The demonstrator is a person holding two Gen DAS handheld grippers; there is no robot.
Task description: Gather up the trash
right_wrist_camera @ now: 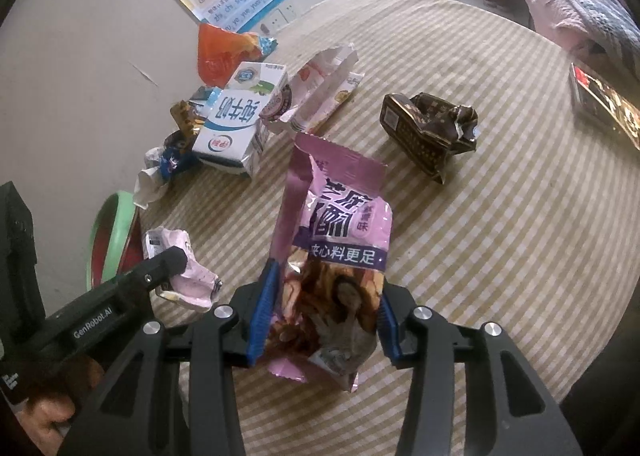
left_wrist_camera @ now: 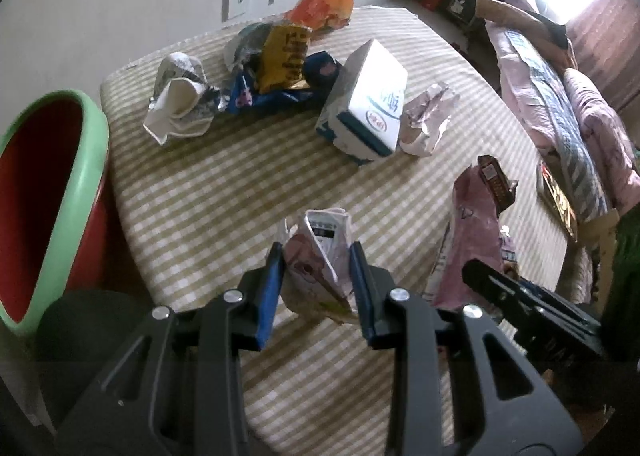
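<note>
My left gripper (left_wrist_camera: 316,256) is shut on a small crumpled pink-and-white wrapper (left_wrist_camera: 320,240), its blue pads pressing both sides, near the front of the checked tablecloth (left_wrist_camera: 240,184). The right wrist view shows that same wrapper (right_wrist_camera: 192,280) at the left gripper's tip (right_wrist_camera: 172,260). My right gripper (right_wrist_camera: 326,284) is shut on the lower part of a tall pink snack bag (right_wrist_camera: 340,216), which stands upright between its pads. A red bin with a green rim (left_wrist_camera: 80,176) sits beside the table on the left, partly hidden in the right wrist view (right_wrist_camera: 112,224).
A milk carton (left_wrist_camera: 368,96), an orange bag (left_wrist_camera: 328,0), yellow and blue wrappers (left_wrist_camera: 284,56), crumpled white paper (left_wrist_camera: 180,104) and a silvery wrapper (left_wrist_camera: 428,120) lie at the back. A brown wrapper (right_wrist_camera: 432,128) lies right of centre. A bed (left_wrist_camera: 560,96) stands beyond the table.
</note>
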